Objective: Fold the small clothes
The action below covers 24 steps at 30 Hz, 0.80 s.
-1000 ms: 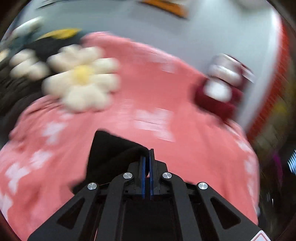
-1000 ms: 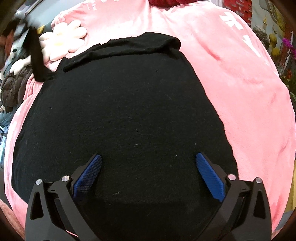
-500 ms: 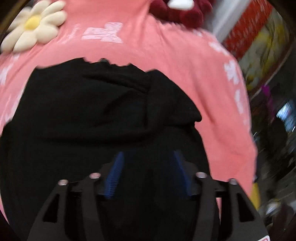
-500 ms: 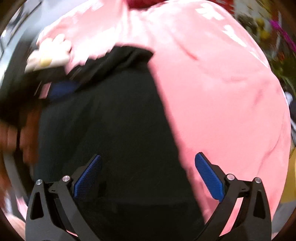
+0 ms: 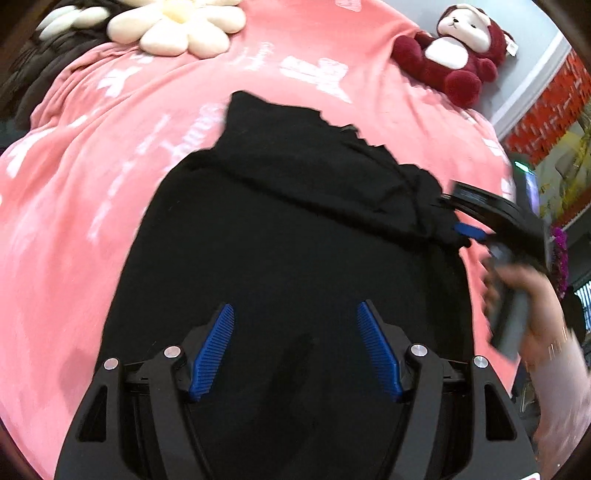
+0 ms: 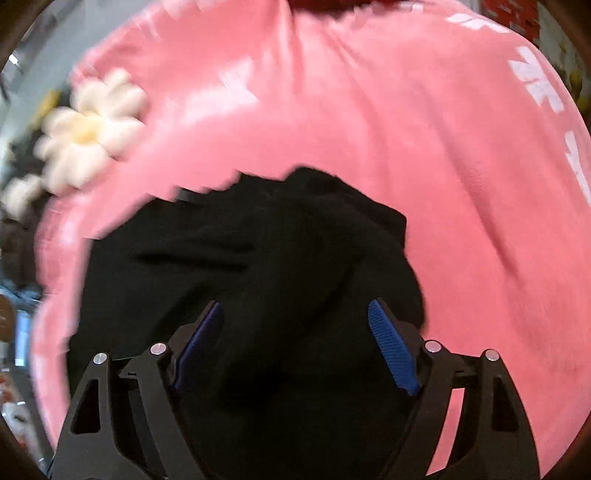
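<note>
At the far left a cream flower cushion (image 5: 177,31) is lying on the pink blanket (image 5: 74,206) that is covering the bed, and the black garment (image 5: 295,236) is resting in the middle of that blanket, its body spread flat and a folded band bunching across its far end. The left gripper (image 5: 295,350) is hovering over the near part of the cloth with its jaws standing wide apart and gripping nothing. Further right, the right gripper (image 5: 469,230) is reaching in at the garment's far right corner, where the fabric is puckering; from its own camera the jaws are gaping open with cloth lying between and beneath them, not pinched. A red and white plush toy (image 5: 454,48) is sitting beyond, near the bed's edge. To my eye a fold is just being set up, and the next move is calling for the right jaws to close on that bunched corner so it can be drawn across.
</note>
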### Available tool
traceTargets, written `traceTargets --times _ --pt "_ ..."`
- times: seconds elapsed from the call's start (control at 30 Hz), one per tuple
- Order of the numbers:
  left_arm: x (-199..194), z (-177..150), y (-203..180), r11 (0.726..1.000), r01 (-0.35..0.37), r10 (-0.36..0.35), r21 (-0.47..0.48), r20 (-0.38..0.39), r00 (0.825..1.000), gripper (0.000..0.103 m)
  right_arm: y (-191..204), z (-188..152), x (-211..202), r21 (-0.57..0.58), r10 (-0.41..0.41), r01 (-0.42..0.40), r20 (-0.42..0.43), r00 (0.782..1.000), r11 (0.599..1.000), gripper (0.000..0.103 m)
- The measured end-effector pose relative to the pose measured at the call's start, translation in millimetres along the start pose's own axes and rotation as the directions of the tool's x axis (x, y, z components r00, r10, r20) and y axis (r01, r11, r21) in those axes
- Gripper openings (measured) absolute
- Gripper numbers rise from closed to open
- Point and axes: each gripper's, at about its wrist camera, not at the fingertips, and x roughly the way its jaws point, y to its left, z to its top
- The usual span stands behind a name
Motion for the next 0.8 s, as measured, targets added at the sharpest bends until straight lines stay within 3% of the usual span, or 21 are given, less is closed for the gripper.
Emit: traceTargets --times 0.03,0.1,0.13,0.2,0.23,0.27,0.3,0.33,0.37,0.4,0.47,0.53,0.67,0.8 --pt "-0.1 -2.4 2.5 1.0 0.001 -0.001 -0.001 -0.004 1.0 0.067 1.7 3.7 10.4 0.014 0.038 -0.037 -0.031 0.999 0.999 0.029" --pt "-0.4 -4.9 7.4 1.0 0.002 -0.002 0.014 -0.009 1.0 0.067 5.6 13.2 -8.5 0.025 0.081 -0.081 0.022 0.997 0.996 0.01" --pt "-0.6 -4.3 9.3 1.0 0.0 0.0 0.026 -0.006 1.0 0.067 9.2 20.2 -28.4 0.012 0.122 -0.124 0.089 0.988 0.992 0.01" --pt "-1.0 -1.8 15.7 0.999 -0.011 0.011 0.044 0.001 1.0 0.067 9.7 31.4 -82.6 -0.014 0.192 -0.195 0.254 0.948 0.981 0.01" --pt "-1.2 -0.8 19.1 0.999 -0.02 0.02 0.05 0.003 1.0 0.067 6.0 33.4 -92.6 -0.015 0.187 -0.191 0.29 0.939 0.982 0.012" --pt "-0.5 1.2 22.6 0.998 -0.03 0.03 0.055 0.005 1.0 0.067 -1.8 33.4 -94.3 -0.008 0.13 -0.135 0.316 0.94 0.991 0.015" --pt "0.8 3.3 26.6 0.998 -0.04 0.04 0.055 0.007 0.999 0.067 -10.9 32.0 -76.1 -0.009 0.035 -0.034 0.267 0.963 0.999 0.031" --pt "2.8 5.8 29.1 0.998 -0.051 0.051 0.048 0.006 0.999 0.067 -16.8 30.2 -61.1 -0.005 -0.025 0.027 0.215 0.976 1.0 0.063" --pt "4.8 8.5 31.5 0.997 -0.059 0.059 0.039 0.004 0.998 0.067 -32.0 20.4 -38.1 0.016 -0.106 0.105 0.128 0.986 0.994 0.066" --pt "6.8 12.8 33.5 0.998 -0.063 0.063 0.026 0.006 0.998 0.067 -45.6 11.6 -30.1 0.039 -0.108 0.104 0.098 0.989 0.994 0.057" --pt "8.5 22.6 35.7 0.997 -0.079 0.078 0.011 0.025 0.997 0.068 -77.9 -15.1 -41.7 0.135 -0.044 0.024 0.145 0.988 0.991 0.056" --pt "11.9 31.9 35.3 0.994 -0.105 0.104 0.017 0.037 0.994 0.07 -95.6 -31.6 -47.6 0.162 -0.021 -0.006 0.162 0.987 0.987 0.057" --pt "33.4 55.4 28.3 0.984 -0.172 0.17 0.045 0.036 0.985 0.072 -105.1 -58.9 -39.0 0.083 -0.006 -0.005 0.13 0.991 0.997 0.057" --pt "55.1 86.7 25.7 0.968 -0.25 0.247 0.027 0.087 0.965 0.072 -90.5 -49.4 -16.8 0.018 0.038 -0.04 0.106 0.994 0.999 0.057"
